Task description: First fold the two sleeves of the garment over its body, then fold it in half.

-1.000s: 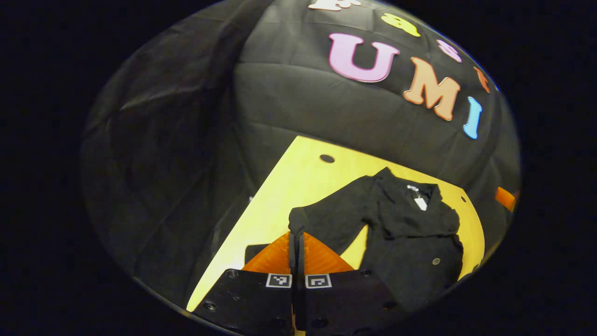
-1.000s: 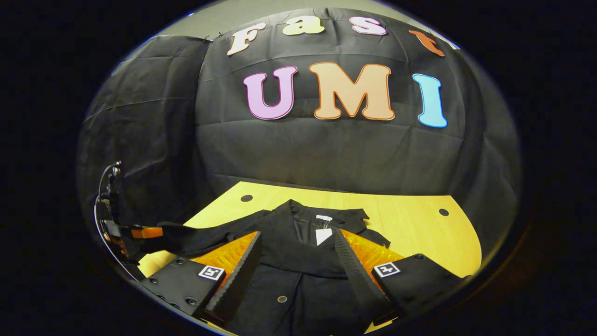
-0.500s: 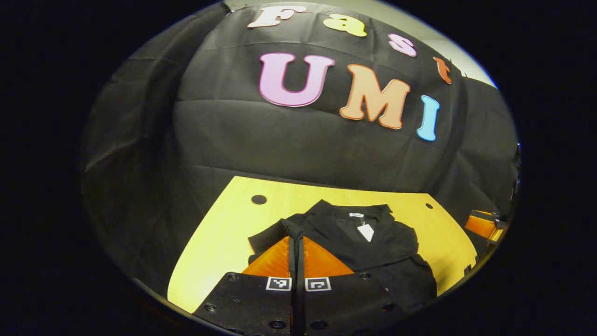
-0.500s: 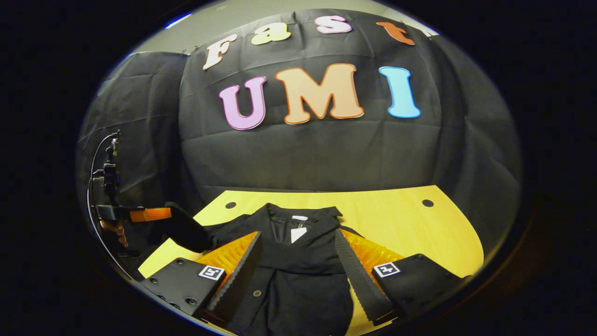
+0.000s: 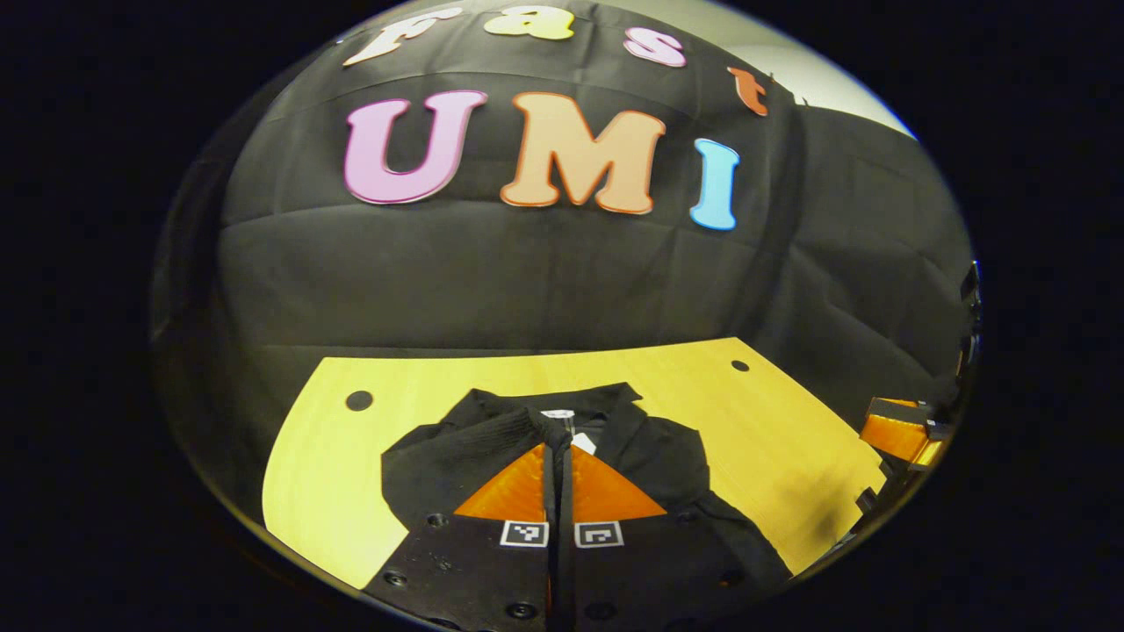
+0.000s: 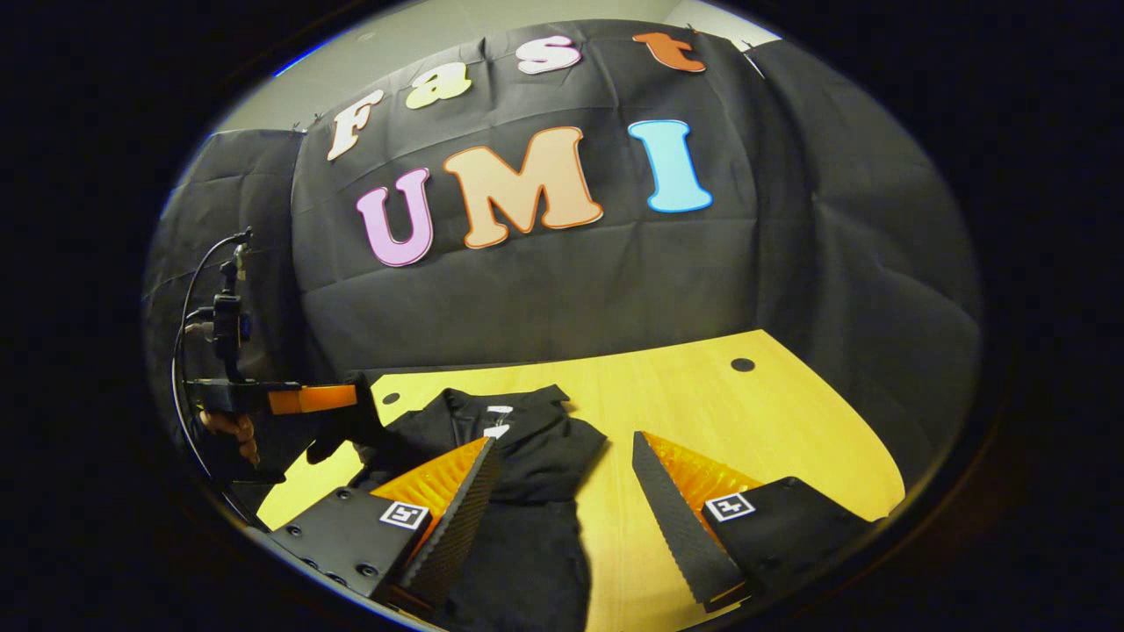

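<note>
Over garment [image 5: 654, 456] – left hand-held gripper [image 5: 558, 439] pinching sleeve [image 5: 457, 452] | right hand-held gripper [image 6: 562, 456] agape

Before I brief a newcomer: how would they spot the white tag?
Start at the yellow wooden table below the black cloth wall. On it lies a black garment. At its open collar, farthest from the camera, hangs the small white tag, the garment's one pale spot.

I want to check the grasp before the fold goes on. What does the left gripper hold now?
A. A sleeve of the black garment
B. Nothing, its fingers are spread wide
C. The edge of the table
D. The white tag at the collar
A: in the left gripper view the left gripper is closed on black sleeve cloth, over the garment body.
</note>
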The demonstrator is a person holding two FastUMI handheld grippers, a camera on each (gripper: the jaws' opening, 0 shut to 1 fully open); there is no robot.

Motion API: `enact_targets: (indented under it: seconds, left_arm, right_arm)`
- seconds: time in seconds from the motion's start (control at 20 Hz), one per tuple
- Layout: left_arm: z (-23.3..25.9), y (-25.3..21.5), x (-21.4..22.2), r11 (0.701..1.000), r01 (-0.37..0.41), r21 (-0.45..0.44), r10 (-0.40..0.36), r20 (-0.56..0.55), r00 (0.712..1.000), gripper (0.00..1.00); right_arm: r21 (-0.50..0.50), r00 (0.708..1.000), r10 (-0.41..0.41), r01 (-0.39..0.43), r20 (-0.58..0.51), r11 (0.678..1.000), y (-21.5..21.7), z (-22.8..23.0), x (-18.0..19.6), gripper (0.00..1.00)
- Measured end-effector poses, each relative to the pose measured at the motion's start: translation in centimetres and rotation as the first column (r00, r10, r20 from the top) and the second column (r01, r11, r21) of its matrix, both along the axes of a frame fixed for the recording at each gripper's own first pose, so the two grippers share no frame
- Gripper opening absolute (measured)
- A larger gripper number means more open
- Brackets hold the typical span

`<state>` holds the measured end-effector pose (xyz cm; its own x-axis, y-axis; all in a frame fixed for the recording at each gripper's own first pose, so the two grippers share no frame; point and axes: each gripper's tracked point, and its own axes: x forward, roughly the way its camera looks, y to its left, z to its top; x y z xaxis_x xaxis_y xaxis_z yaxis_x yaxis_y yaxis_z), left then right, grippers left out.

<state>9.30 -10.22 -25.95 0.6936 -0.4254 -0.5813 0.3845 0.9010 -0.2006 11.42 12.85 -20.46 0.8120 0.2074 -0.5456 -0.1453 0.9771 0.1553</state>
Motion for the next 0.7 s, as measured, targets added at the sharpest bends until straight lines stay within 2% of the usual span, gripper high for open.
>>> enact_targets:
  seconds: [0.1,0.15,0.3,0.55,0.65,0.7]
  left_arm:
    - [-1.1,-3.0,0.0,0.999,0.033,0.004,-0.033,-0.019,0.999,0.0]
    - [-1.8,-4.4,0.2,0.999,0.047,0.011,-0.047,-0.028,0.999,0.0]
    - [-4.2,-7.4,0.3,0.996,0.076,0.042,-0.072,-0.08,0.994,0.0]
    - [-5.9,-9.6,0.7,0.993,0.087,0.08,-0.078,-0.106,0.991,0.0]
    - [-5.1,-11.2,-0.2,0.989,0.139,0.05,-0.134,-0.101,0.986,0.0]
    - [-3.7,-12.3,0.0,0.988,0.151,0.012,-0.15,-0.059,0.987,0.34]
  right_arm:
    - [-0.01,1.0,-0.016,0.016,-0.007,1.0,-1.9,-0.2,-0.5,0.94]
    - [-0.017,1.0,-0.026,0.026,-0.008,1.0,-2.8,-0.2,-0.7,0.98]
    - [-0.026,0.998,-0.06,0.059,-0.016,0.998,-5.4,-0.2,-1.2,0.98]
    - [-0.03,0.994,-0.104,0.103,-0.029,0.994,-8.0,-0.4,-1.2,0.98]
    - [-0.035,0.994,-0.107,0.105,-0.036,0.994,-8.3,-0.7,-1.1,0.98]
    - [-0.039,0.994,-0.102,0.101,-0.038,0.994,-8.3,-0.8,-1.1,0.98]
